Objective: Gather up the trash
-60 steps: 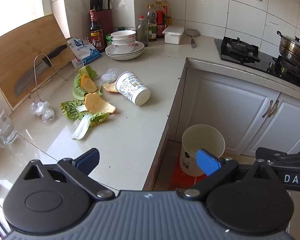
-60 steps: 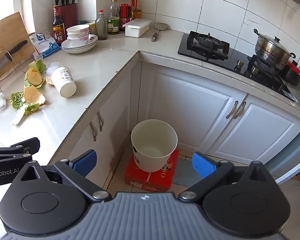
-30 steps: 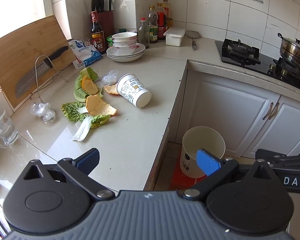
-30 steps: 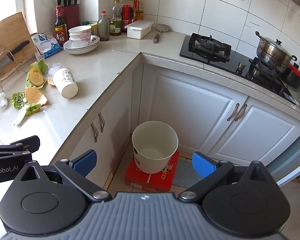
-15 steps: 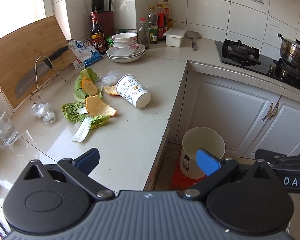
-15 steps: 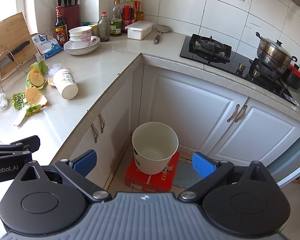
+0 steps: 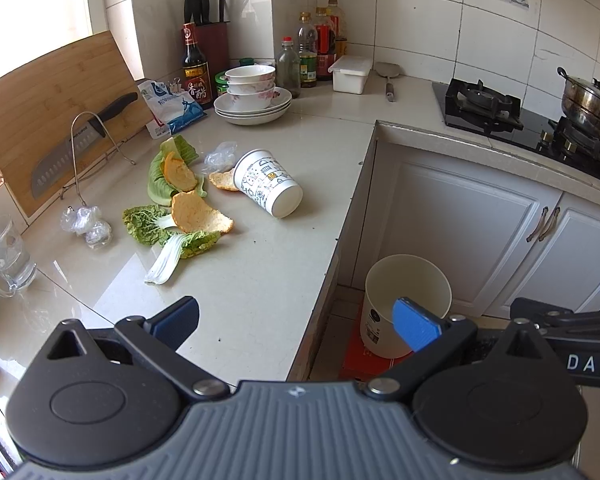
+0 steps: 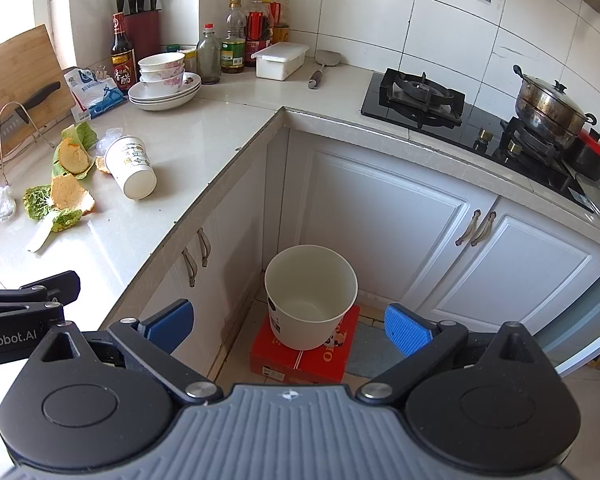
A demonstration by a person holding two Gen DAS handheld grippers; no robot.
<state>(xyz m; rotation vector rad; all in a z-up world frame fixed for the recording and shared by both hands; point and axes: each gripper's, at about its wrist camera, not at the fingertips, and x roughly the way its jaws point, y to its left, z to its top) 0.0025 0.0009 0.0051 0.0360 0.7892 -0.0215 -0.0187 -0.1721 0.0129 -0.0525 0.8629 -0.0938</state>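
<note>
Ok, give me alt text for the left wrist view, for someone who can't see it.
The open left tool hovers over a kitchen counter strewn with trash: a tipped paper cup, orange peels, cabbage leaves and crumpled plastic. A white bin stands on the floor below, to the right.

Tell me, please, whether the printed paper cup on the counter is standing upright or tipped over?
Tipped over. The paper cup lies on its side on the counter, its base facing the camera and its mouth toward the orange peel.
</note>
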